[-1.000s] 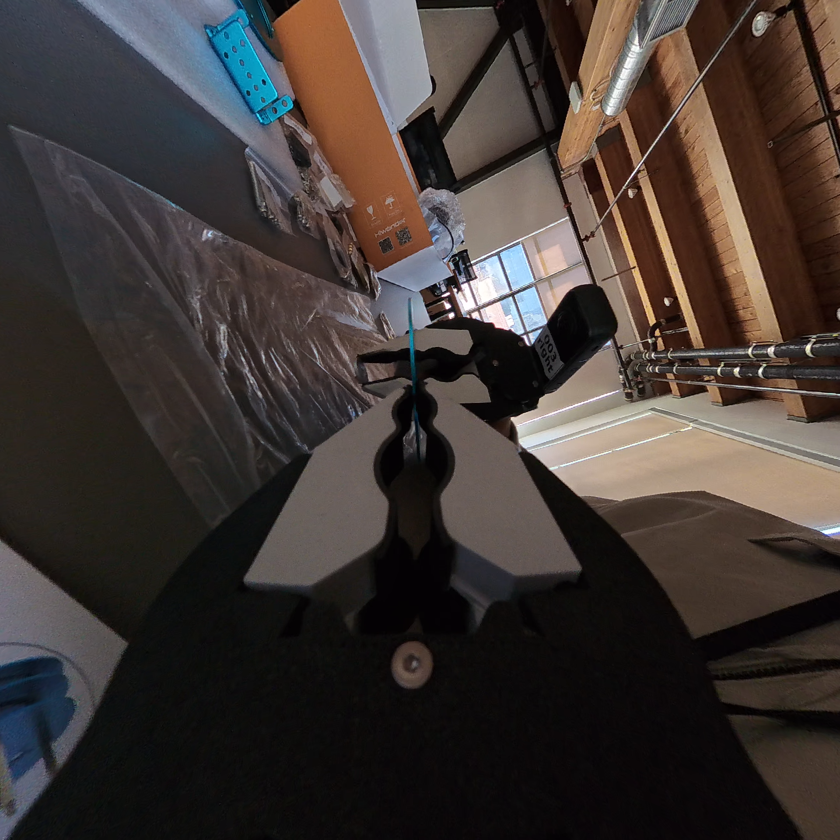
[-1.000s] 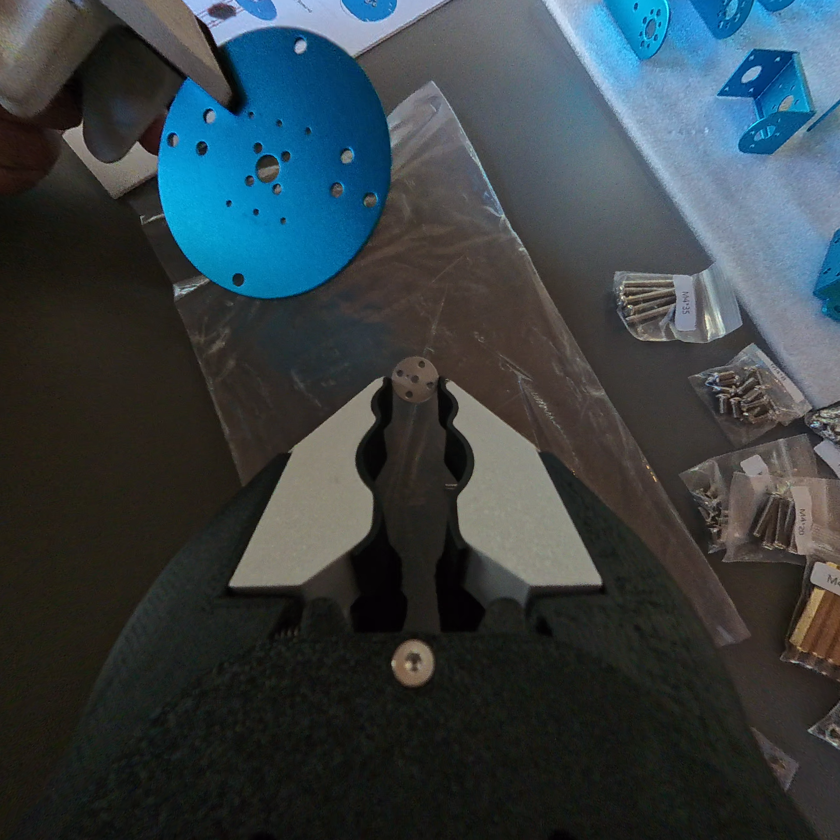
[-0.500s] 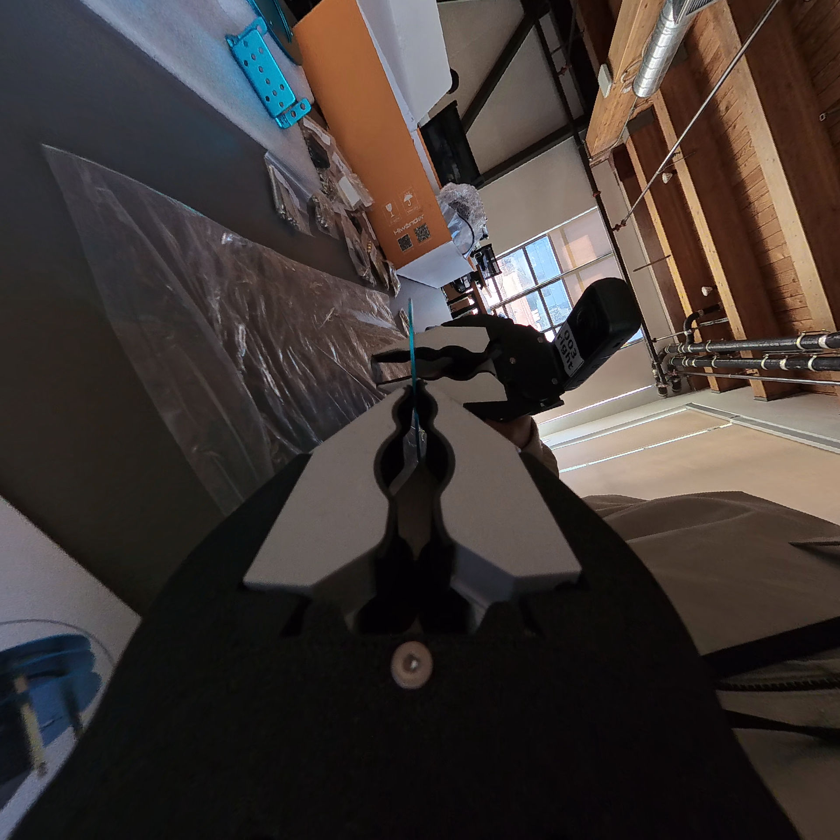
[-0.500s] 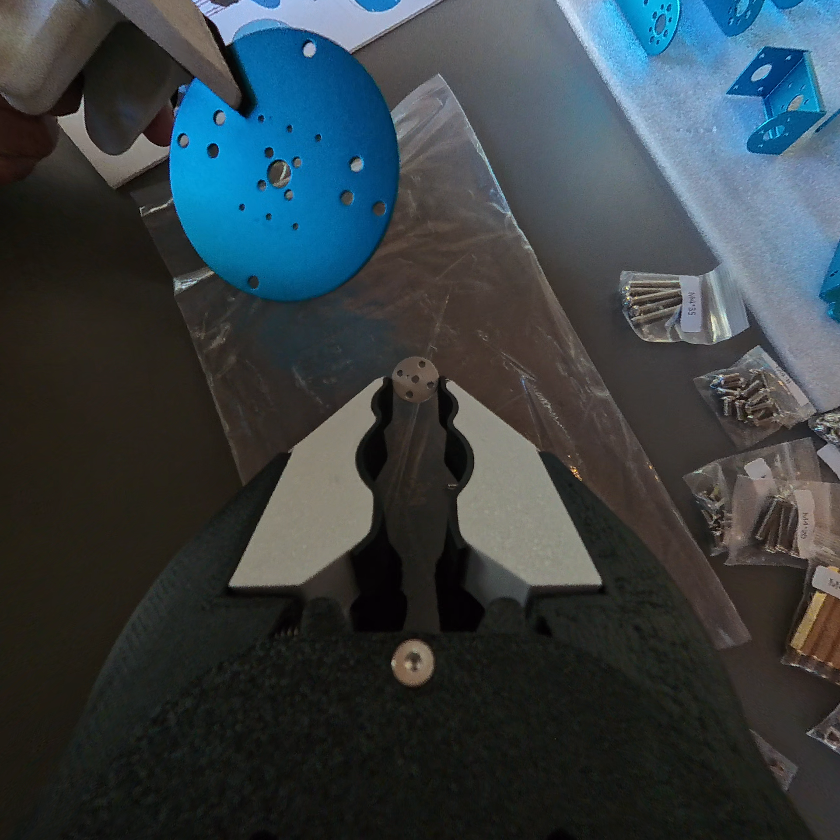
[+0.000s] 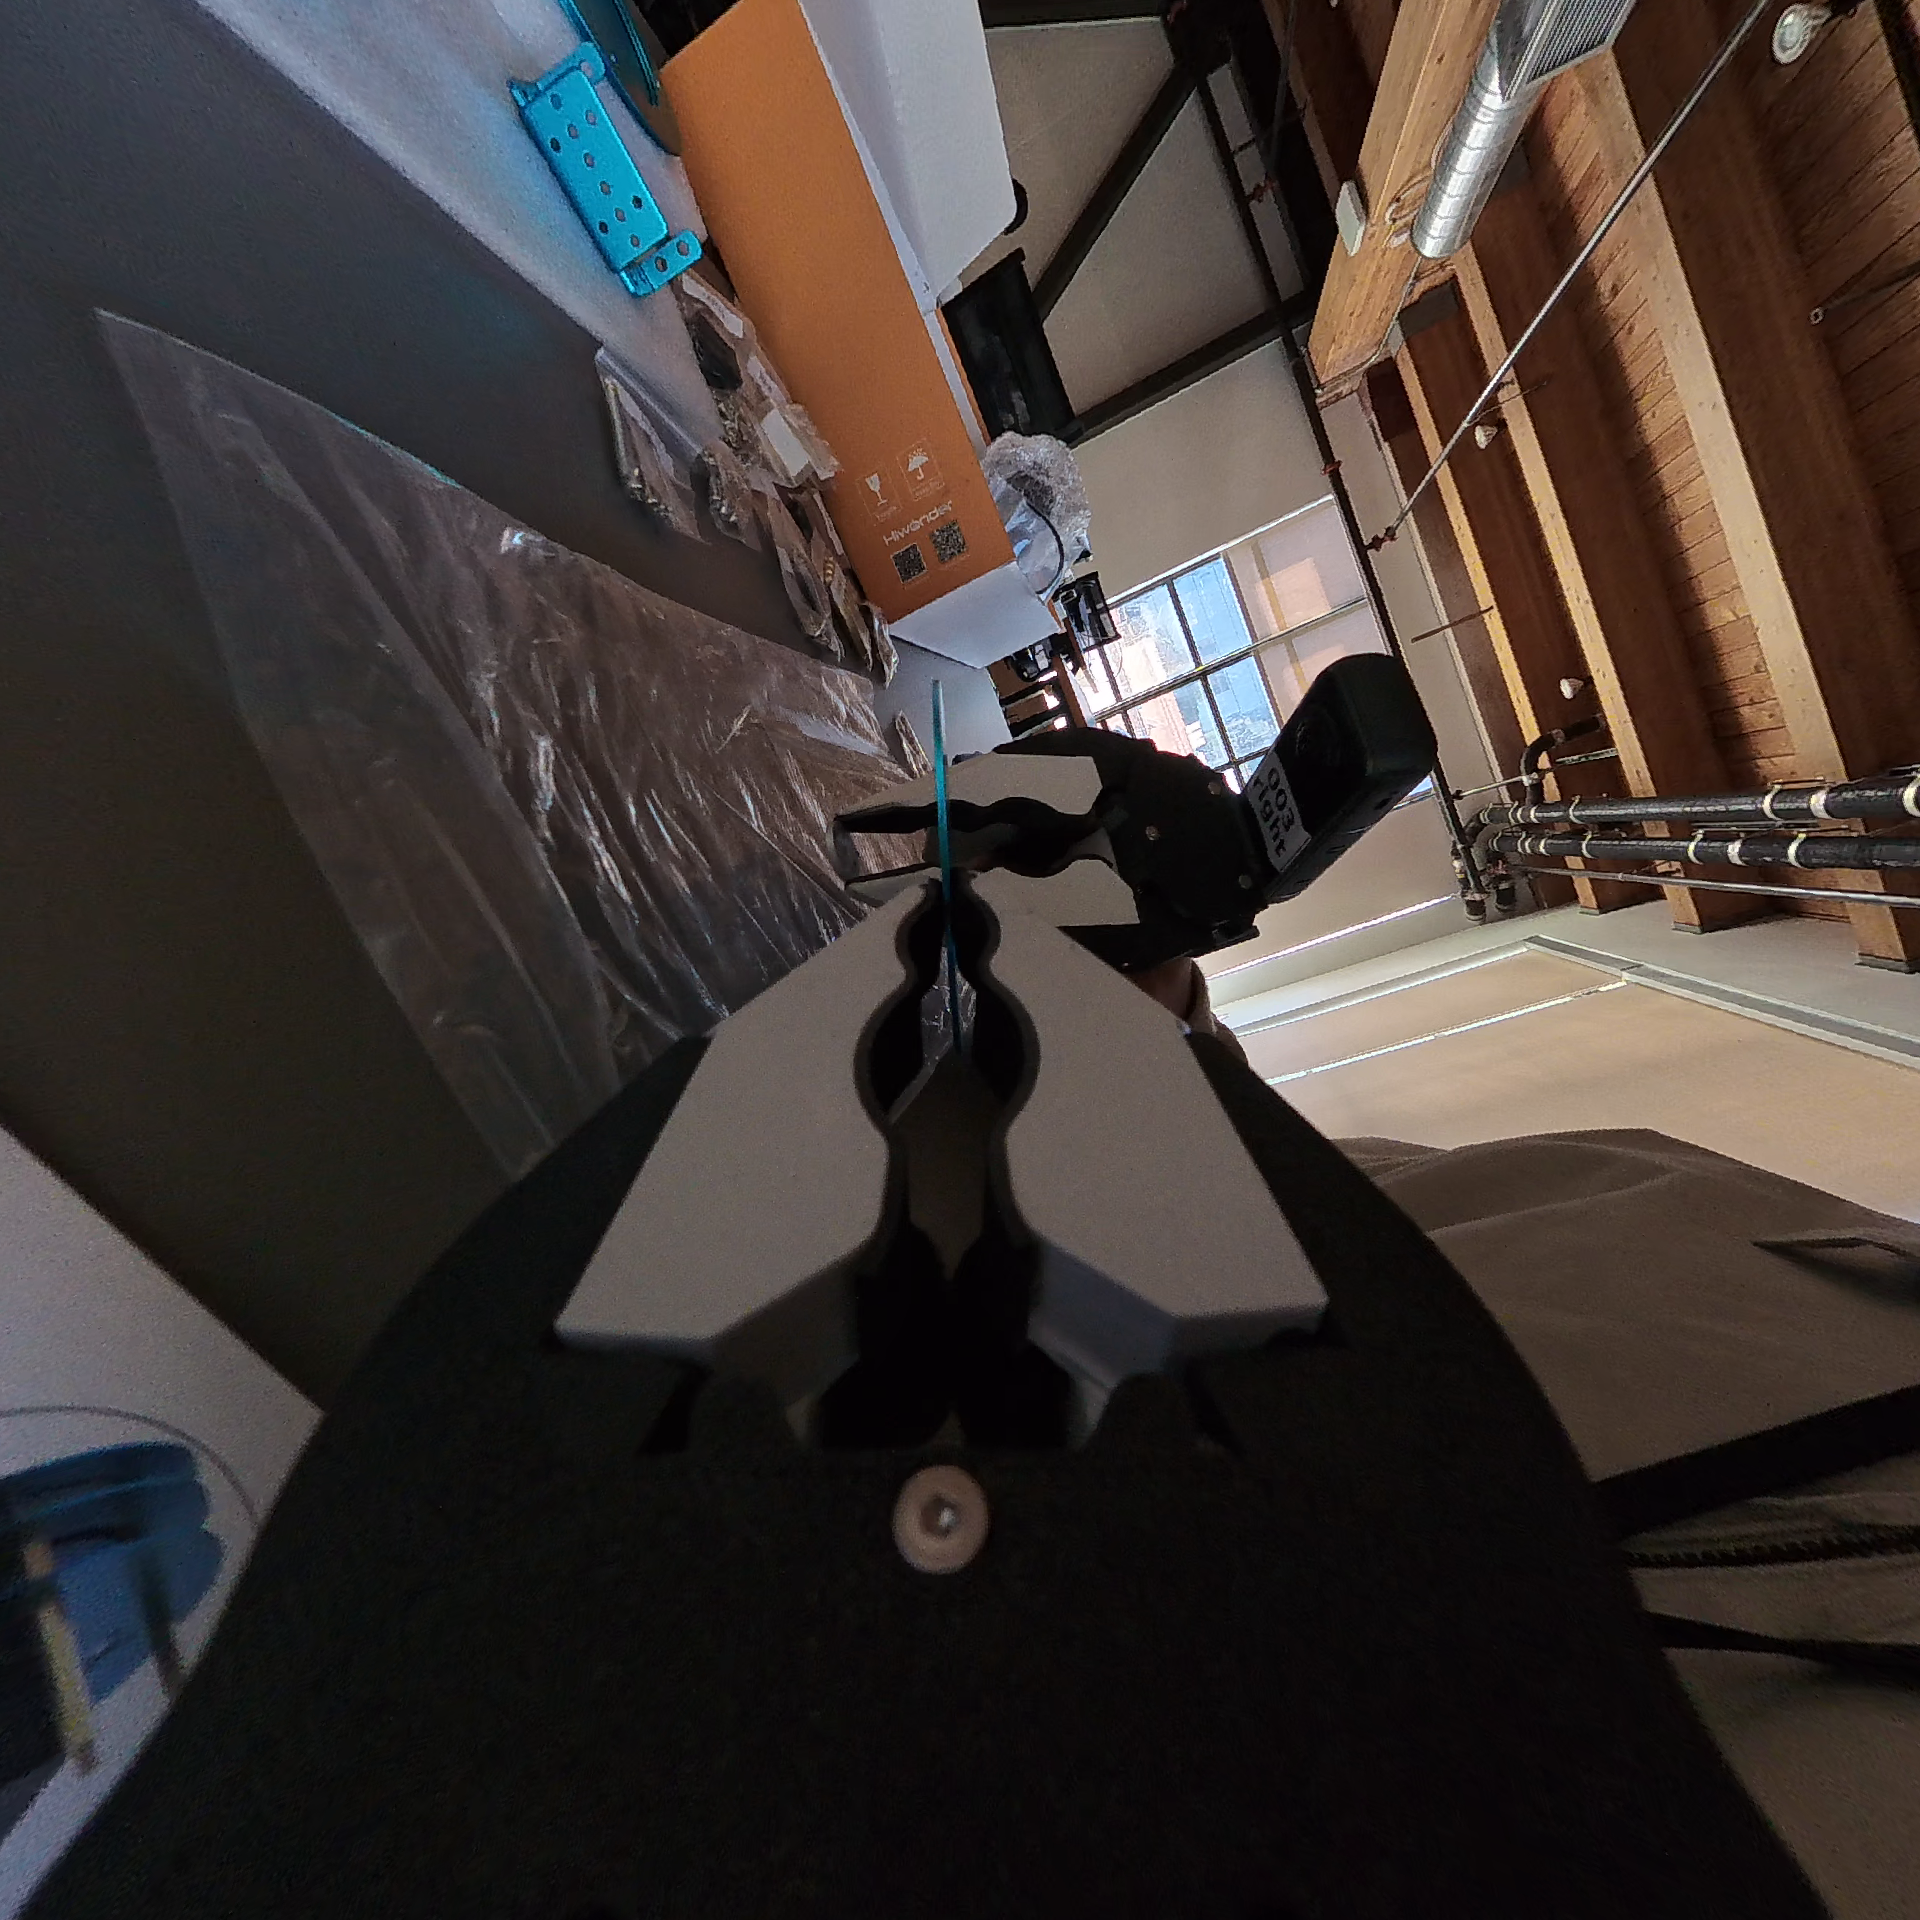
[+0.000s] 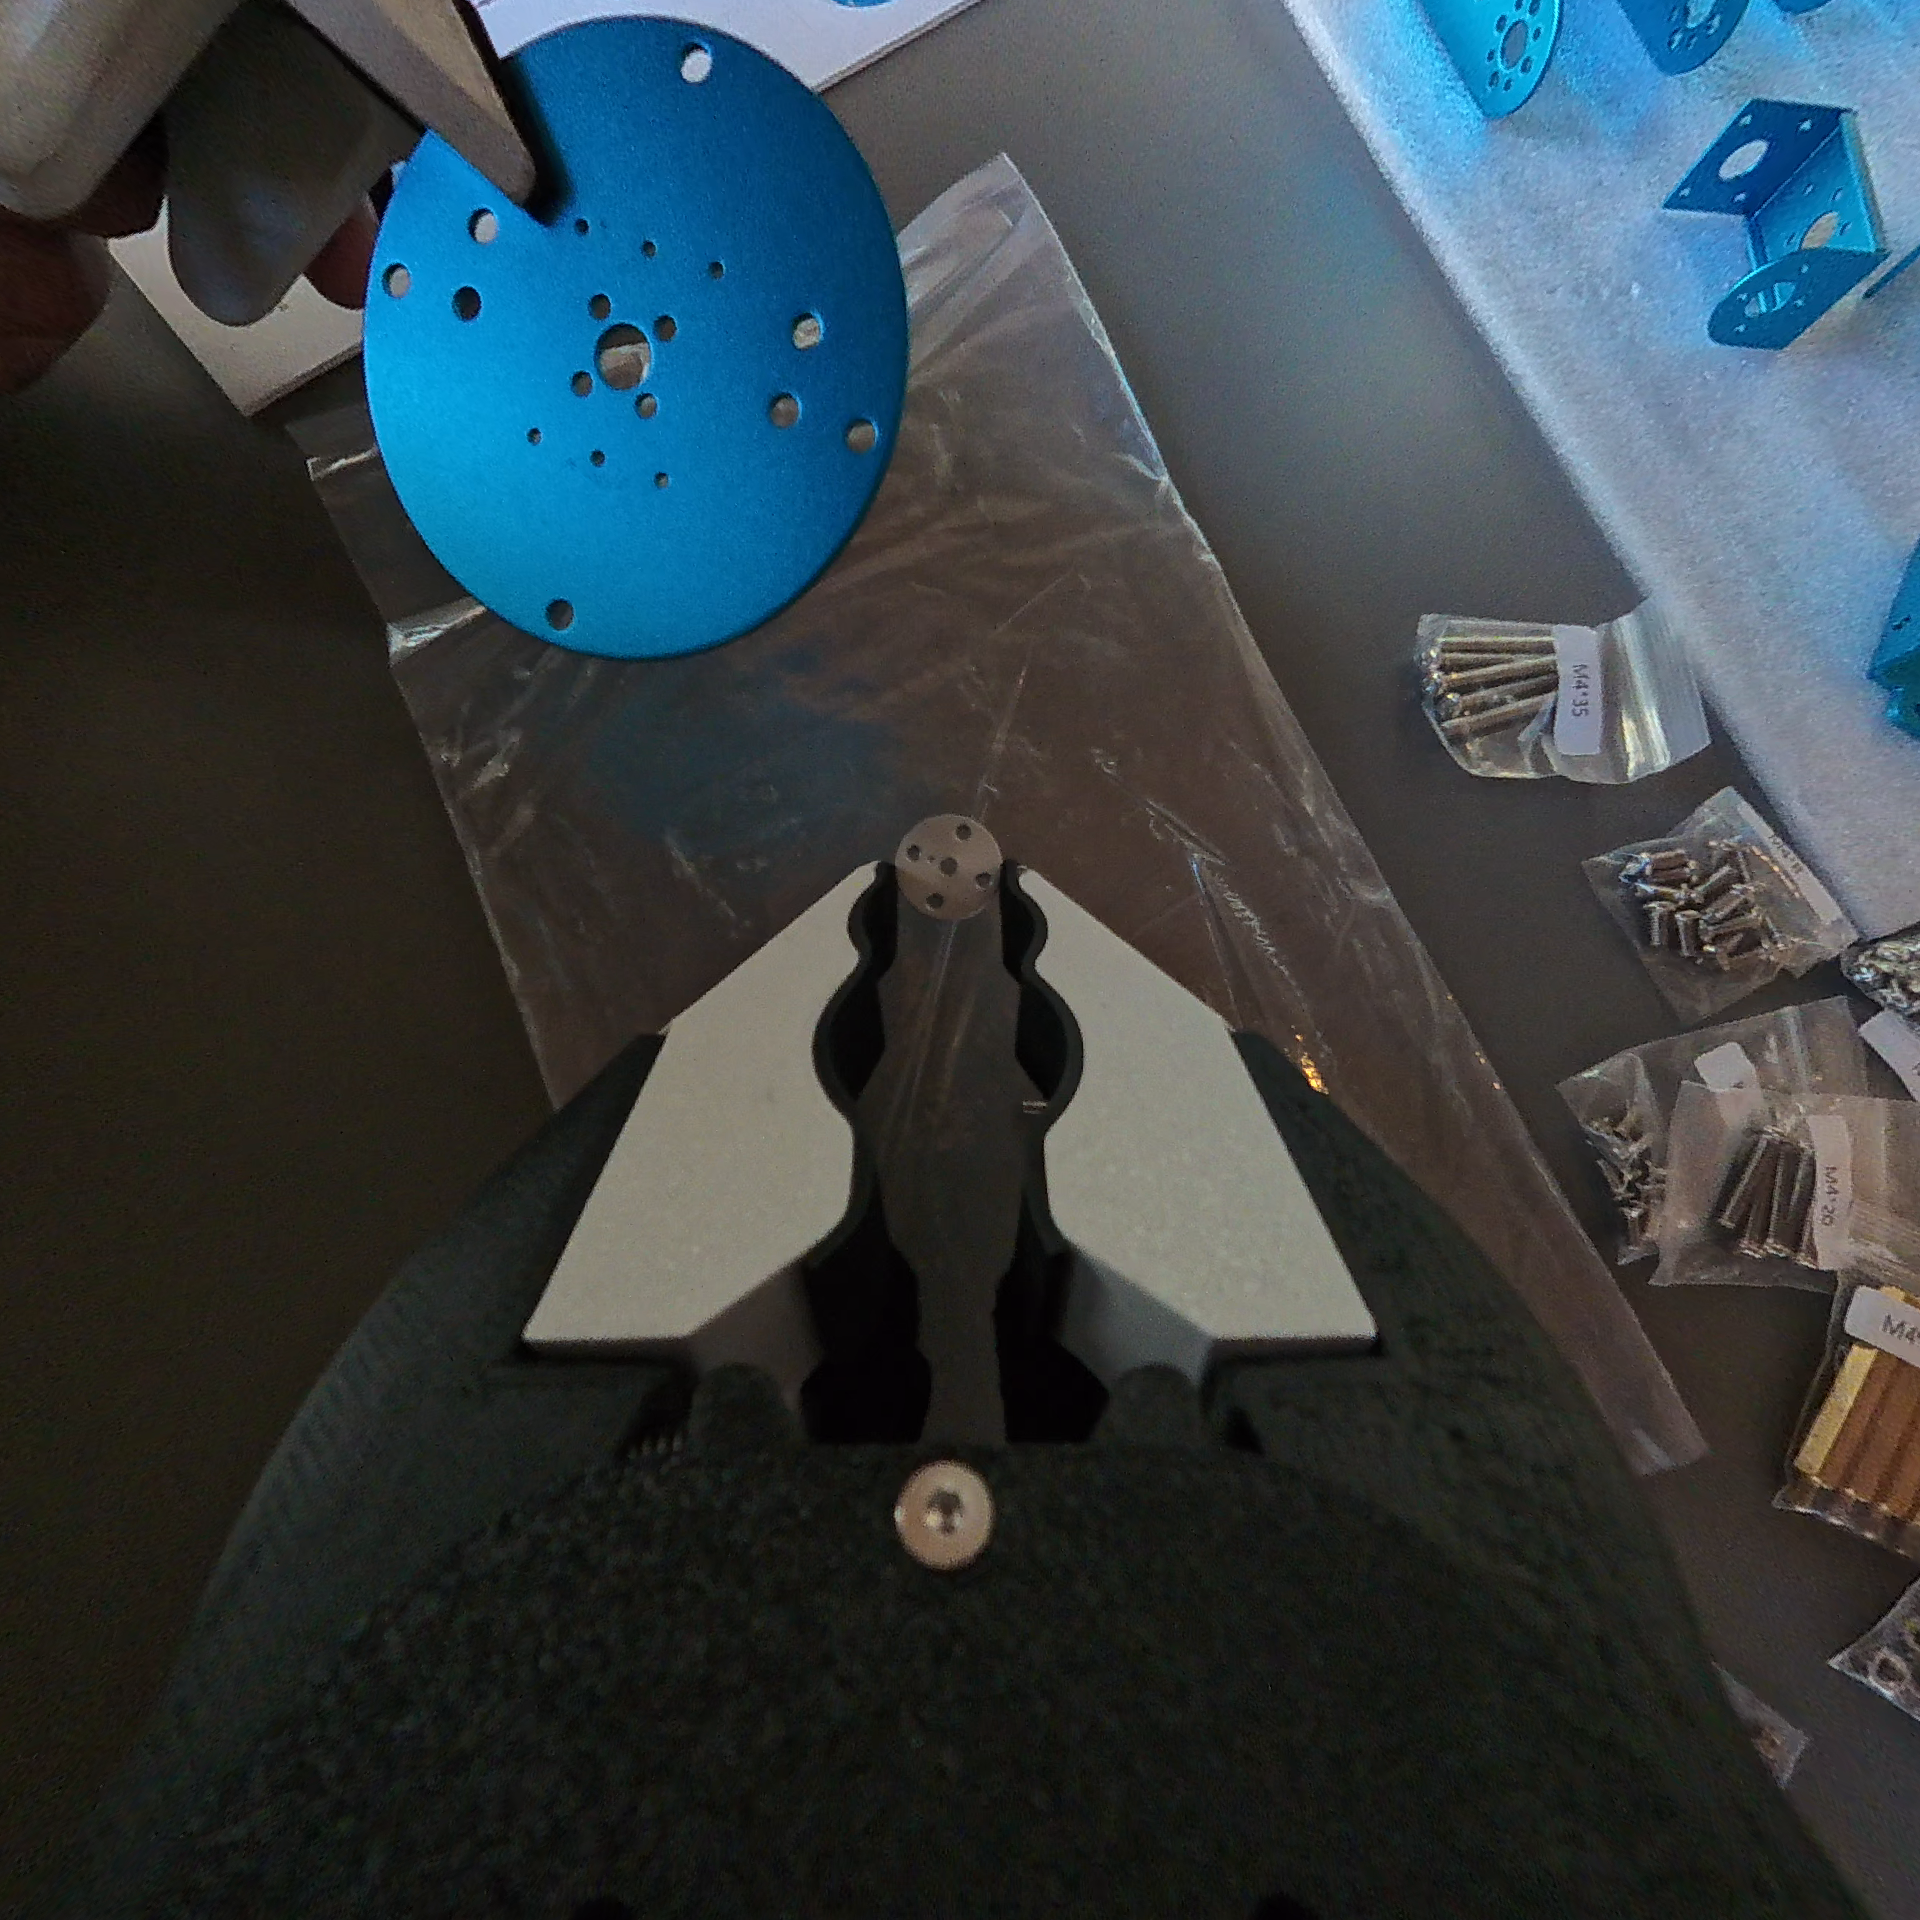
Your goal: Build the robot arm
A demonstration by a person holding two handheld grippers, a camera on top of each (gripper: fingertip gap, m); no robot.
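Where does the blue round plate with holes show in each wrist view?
Left wrist view: blue round plate edge-on, a thin line at centre, pinched in the left hand-held gripper.
Right wrist view: upper left, its face showing.
Shared landmark: clear plastic bag beneath.

The round blue metal plate with drilled holes (image 5: 940,831) is seen only edge-on in the left wrist view. Blue folded metal brackets (image 6: 1756,223) are cut off at the right wrist view's edge. Contents of small clear bags of screws (image 6: 1714,914) are partly blurred.
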